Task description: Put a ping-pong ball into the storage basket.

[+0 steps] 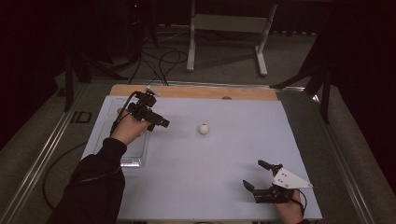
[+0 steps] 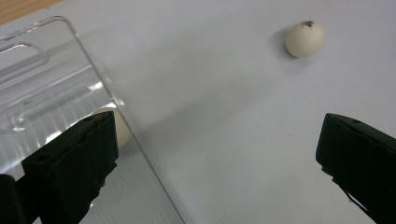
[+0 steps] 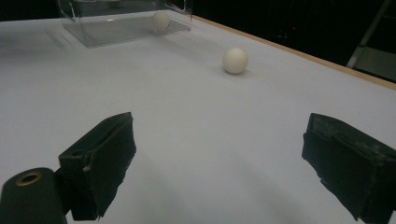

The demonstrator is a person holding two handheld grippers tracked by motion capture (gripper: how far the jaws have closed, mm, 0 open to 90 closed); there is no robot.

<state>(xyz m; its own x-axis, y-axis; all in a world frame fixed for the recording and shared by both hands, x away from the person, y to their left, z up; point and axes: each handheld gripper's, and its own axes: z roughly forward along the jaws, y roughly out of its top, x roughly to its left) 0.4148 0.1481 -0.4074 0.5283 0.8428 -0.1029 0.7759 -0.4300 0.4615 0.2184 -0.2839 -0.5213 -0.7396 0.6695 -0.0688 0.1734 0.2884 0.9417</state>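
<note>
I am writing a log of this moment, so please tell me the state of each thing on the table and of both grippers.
Left gripper: open, holds nothing, above the clear tray's edge.
Right gripper: open, holds nothing.
Loose white ball: lies on the table sheet, untouched.
Second white ball: inside the tray.
Clear tray: uncovered, flat on the table.

The table carries a tray along its left edge. One ball lies on the open surface near the table's centre, to the right of the tray and well apart from it. A second ball sits inside the tray, close against the wall that faces the centre. The left gripper hangs over the tray's far end — jaws wide apart, directed toward the central ball. The right gripper sits at the near right corner, jaws spread.
</note>
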